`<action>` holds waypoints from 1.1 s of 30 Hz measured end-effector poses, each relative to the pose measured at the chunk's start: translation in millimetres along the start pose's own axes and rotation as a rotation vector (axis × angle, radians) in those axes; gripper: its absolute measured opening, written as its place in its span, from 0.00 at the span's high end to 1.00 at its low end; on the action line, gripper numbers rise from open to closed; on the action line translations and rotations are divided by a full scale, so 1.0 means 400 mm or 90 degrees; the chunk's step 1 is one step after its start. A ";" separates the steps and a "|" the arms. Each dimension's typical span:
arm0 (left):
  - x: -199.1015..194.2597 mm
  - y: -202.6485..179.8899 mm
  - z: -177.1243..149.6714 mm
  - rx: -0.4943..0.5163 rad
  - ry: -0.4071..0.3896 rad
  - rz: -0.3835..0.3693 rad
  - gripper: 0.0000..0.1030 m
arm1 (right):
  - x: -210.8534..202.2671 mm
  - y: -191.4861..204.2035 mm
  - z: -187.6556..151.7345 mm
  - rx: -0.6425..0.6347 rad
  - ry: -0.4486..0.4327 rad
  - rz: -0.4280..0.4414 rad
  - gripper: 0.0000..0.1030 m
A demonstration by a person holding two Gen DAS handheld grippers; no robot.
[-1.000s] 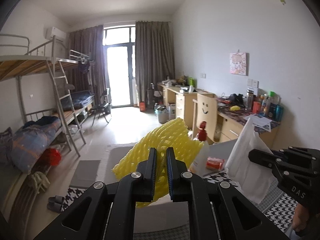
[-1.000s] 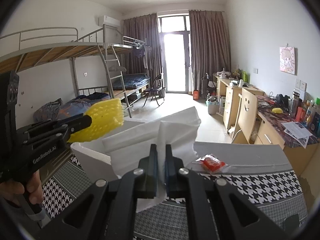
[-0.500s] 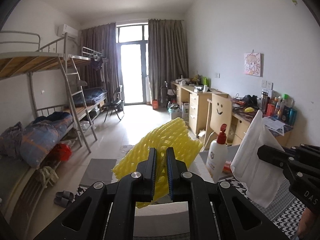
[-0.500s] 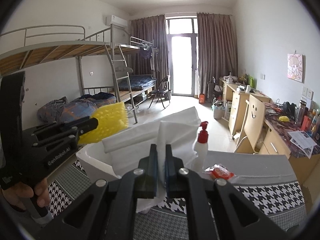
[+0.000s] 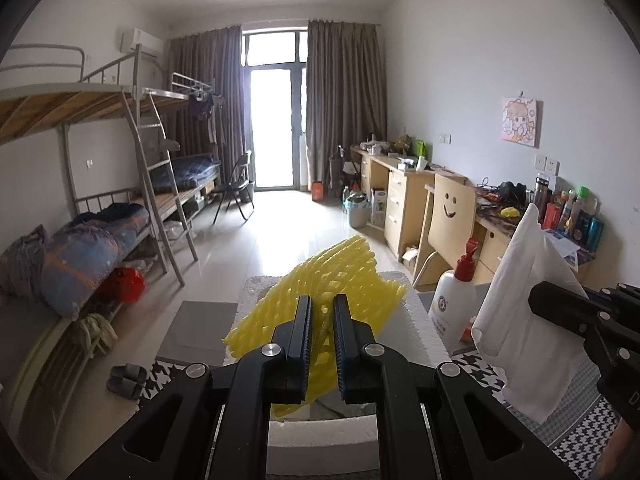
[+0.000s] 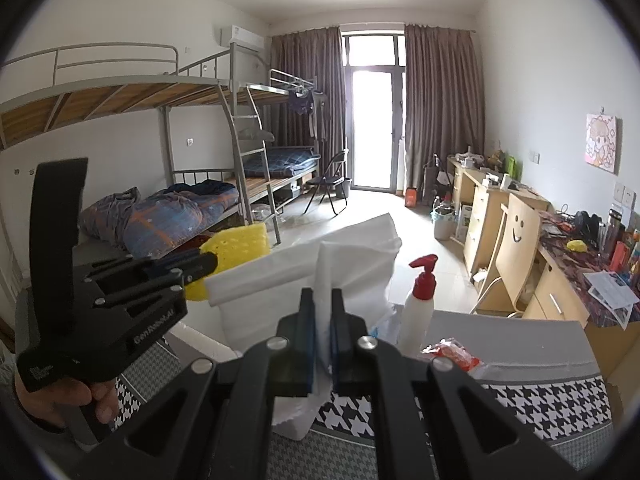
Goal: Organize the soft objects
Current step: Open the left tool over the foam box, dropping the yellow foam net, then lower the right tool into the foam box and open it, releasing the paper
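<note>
The left gripper (image 5: 321,344) is pressed together on a yellow foam net (image 5: 320,280), held in the air above a white foam box (image 5: 416,320). The right gripper (image 6: 323,324) pinches a white sheet (image 6: 352,256) to the right of the net, also raised. What the box holds cannot be seen. Just right of it, a red-capped pump bottle (image 6: 418,304) stands on the table (image 6: 552,404), with a red packet (image 6: 454,351) beside it.

Left gripper (image 5: 319,334) — black two-finger tool, raised, pointing forward, jaws pressed together on a yellow foam mesh sleeve (image 5: 320,280). The person's left hand (image 6: 60,398) wraps its handle from below. Right gripper (image 6: 323,322) — held level beside the left one, jaws clamped on a folded white soft sheet (image 6: 340,256); fingers close together.
</note>
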State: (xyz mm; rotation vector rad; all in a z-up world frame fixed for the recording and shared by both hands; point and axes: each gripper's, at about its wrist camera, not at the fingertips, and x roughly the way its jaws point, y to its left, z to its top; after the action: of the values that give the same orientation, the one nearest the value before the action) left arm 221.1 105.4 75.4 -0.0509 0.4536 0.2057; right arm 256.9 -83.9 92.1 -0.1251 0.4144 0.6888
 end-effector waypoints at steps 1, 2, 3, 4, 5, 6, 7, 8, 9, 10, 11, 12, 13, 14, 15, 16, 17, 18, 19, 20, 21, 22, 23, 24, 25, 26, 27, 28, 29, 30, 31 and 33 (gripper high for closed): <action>0.004 -0.001 0.001 0.000 0.002 0.001 0.90 | 0.004 0.001 0.002 0.001 0.002 0.000 0.91; 0.009 0.000 0.003 0.000 0.005 0.002 0.90 | 0.010 0.003 0.006 0.002 0.004 -0.002 0.91; 0.018 -0.002 0.006 -0.002 0.011 0.003 0.90 | 0.014 0.003 0.008 0.003 0.007 -0.002 0.91; 0.022 0.000 0.005 -0.003 0.014 0.005 0.90 | 0.016 0.004 0.009 0.003 0.008 -0.001 0.91; 0.025 -0.001 0.001 -0.003 0.018 0.006 0.90 | 0.019 0.005 0.011 0.003 0.008 0.000 0.91; 0.033 0.001 -0.001 -0.004 0.024 0.006 0.90 | 0.021 0.005 0.012 0.003 0.009 -0.001 0.91; 0.040 0.002 -0.001 -0.006 0.028 0.006 0.90 | 0.024 0.007 0.012 0.002 0.010 0.000 0.91; 0.044 0.004 -0.003 -0.006 0.031 0.006 0.90 | 0.027 0.008 0.012 0.004 0.012 0.001 0.91; 0.051 0.008 -0.006 -0.009 0.034 0.005 0.90 | 0.030 0.008 0.012 0.006 0.015 0.001 0.91; 0.055 0.008 -0.005 -0.010 0.036 0.004 0.90 | 0.032 0.008 0.011 0.006 0.017 0.001 0.91; 0.061 0.011 -0.007 -0.012 0.041 -0.003 0.90 | 0.034 0.007 0.011 0.006 0.018 0.001 0.91; 0.067 0.013 -0.007 -0.014 0.046 -0.007 0.88 | 0.035 0.006 0.010 0.008 0.019 -0.001 0.91; 0.071 0.017 -0.008 -0.017 0.051 -0.008 0.86 | 0.037 0.004 0.010 0.010 0.020 0.000 0.91; 0.070 0.026 -0.010 -0.018 0.052 -0.005 0.83 | 0.039 0.003 0.010 0.011 0.022 -0.001 0.91; 0.070 0.030 -0.010 -0.018 0.052 -0.003 0.72 | 0.040 0.003 0.010 0.011 0.022 -0.003 0.91; 0.070 0.030 -0.010 -0.019 0.051 0.002 0.55 | 0.041 0.002 0.010 0.011 0.023 -0.004 0.91; 0.066 0.034 -0.012 -0.021 0.048 0.006 0.46 | 0.040 0.001 0.010 0.012 0.024 -0.005 0.91; 0.065 0.036 -0.012 -0.022 0.044 0.007 0.32 | 0.040 -0.001 0.010 0.014 0.023 -0.005 0.91; 0.061 0.040 -0.011 -0.023 0.037 0.007 0.26 | 0.040 -0.002 0.011 0.015 0.023 -0.006 0.91; 0.057 0.048 -0.012 -0.025 0.033 0.011 0.24 | 0.039 -0.003 0.012 0.016 0.023 -0.007 0.91; 0.055 0.051 -0.013 -0.026 0.033 0.015 0.19 | 0.040 -0.004 0.012 0.017 0.023 -0.008 0.91; 0.055 0.053 -0.014 -0.028 0.033 0.021 0.12 | 0.041 -0.005 0.012 0.018 0.024 -0.009 0.91; 0.052 0.059 -0.016 -0.030 0.031 0.026 0.09 | 0.043 -0.005 0.011 0.018 0.025 -0.009 0.91; 0.046 0.066 -0.019 -0.033 0.026 0.029 0.06 | 0.045 -0.004 0.011 0.017 0.027 -0.009 0.91; 0.043 0.070 -0.021 -0.036 0.024 0.032 0.04 | 0.046 -0.003 0.012 0.017 0.027 -0.010 0.91; 0.039 0.077 -0.025 -0.042 0.024 0.038 0.03 | 0.048 -0.003 0.013 0.016 0.027 -0.011 0.91; 0.035 0.086 -0.028 -0.049 0.023 0.043 0.02 | 0.050 -0.003 0.013 0.016 0.028 -0.011 0.91; 0.032 0.090 -0.030 -0.053 0.022 0.045 0.02 | 0.051 -0.002 0.014 0.015 0.029 -0.010 0.91; 0.030 0.096 -0.030 -0.056 0.021 0.047 0.01 | 0.054 0.000 0.015 0.014 0.030 -0.011 0.91; 0.026 0.102 -0.031 -0.059 0.021 0.050 0.01 | 0.056 0.000 0.015 0.013 0.030 -0.012 0.91; 0.023 0.107 -0.031 -0.061 0.019 0.055 0.01 | 0.059 0.002 0.017 0.013 0.031 -0.010 0.91; 0.017 0.118 -0.030 -0.061 0.016 0.066 0.01 | 0.064 0.005 0.019 0.013 0.032 -0.007 0.91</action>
State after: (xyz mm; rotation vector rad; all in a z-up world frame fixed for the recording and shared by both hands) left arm 212.0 151.8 61.3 -0.1240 0.4715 0.3287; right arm 276.0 -65.4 88.6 -0.1256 0.4683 0.6715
